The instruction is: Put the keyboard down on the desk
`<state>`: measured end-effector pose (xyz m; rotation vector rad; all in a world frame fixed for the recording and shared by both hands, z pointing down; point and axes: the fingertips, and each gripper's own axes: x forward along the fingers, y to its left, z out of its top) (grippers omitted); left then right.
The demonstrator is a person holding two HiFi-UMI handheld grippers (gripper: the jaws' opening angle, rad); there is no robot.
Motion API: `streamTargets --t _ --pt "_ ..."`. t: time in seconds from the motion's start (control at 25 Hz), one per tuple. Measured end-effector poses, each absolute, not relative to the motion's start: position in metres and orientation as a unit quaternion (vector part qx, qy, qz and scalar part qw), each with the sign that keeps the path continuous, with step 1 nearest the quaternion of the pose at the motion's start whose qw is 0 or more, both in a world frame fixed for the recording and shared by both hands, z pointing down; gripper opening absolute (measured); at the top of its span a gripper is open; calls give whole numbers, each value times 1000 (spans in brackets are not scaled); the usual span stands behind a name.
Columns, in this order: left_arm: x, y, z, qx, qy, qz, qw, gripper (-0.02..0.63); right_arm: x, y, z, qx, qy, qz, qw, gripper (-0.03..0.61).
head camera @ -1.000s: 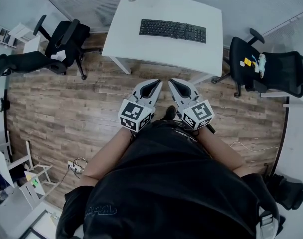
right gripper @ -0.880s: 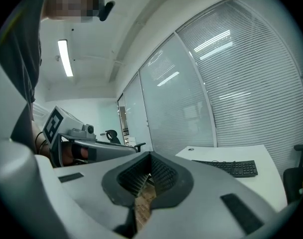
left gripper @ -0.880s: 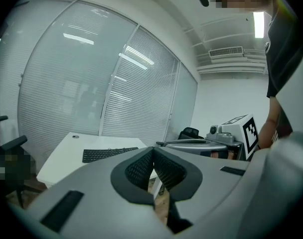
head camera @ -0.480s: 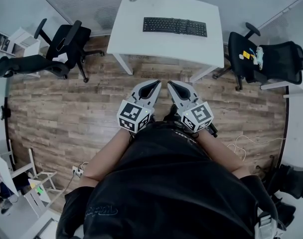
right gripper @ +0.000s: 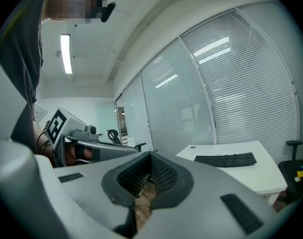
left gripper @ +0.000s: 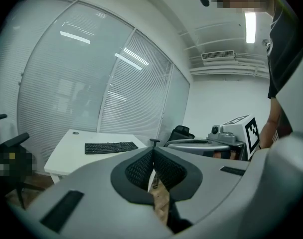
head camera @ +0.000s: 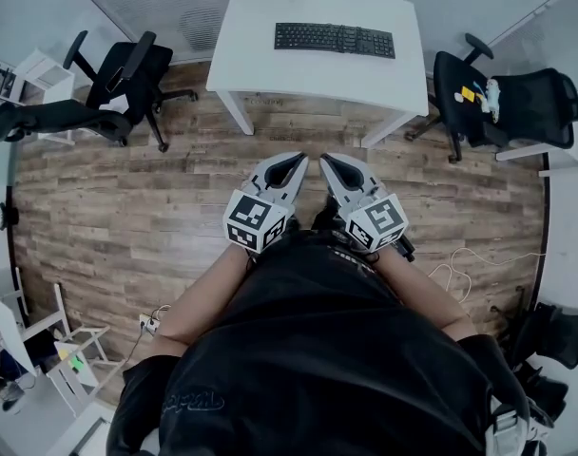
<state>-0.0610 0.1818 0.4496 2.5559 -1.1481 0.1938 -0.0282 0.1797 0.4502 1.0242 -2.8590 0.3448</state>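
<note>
head view: the keyboard [head camera: 335,39] lies flat on the white desk [head camera: 270,69] at the top centre of the frame, towards its far edge. my left tongs [head camera: 291,161] and right tongs [head camera: 334,161] sit side by side in the middle of the frame, over the wooden floor [head camera: 127,207], close to my body and well apart from the desk. a black chair [head camera: 118,79] stands at upper left and another [head camera: 503,112] at upper right

left gripper view: my jaws are pressed together at the tips with nothing between them; the keyboard shows left of centre on the desk, far off

right gripper view: these jaws are also closed on nothing; the keyboard lies at right of centre on the desk

i judge the putting-down as done: the keyboard rests on the desk and neither tongs has hold of it. the next move calls for no grasp, only keeping both tongs clear of the desk
</note>
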Motion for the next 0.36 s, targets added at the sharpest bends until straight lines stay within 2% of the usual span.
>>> streamTargets --t 0.36 --pt "-72 193 452 894 -409 67 168 15 -44 193 451 320 -940 110 42 23"
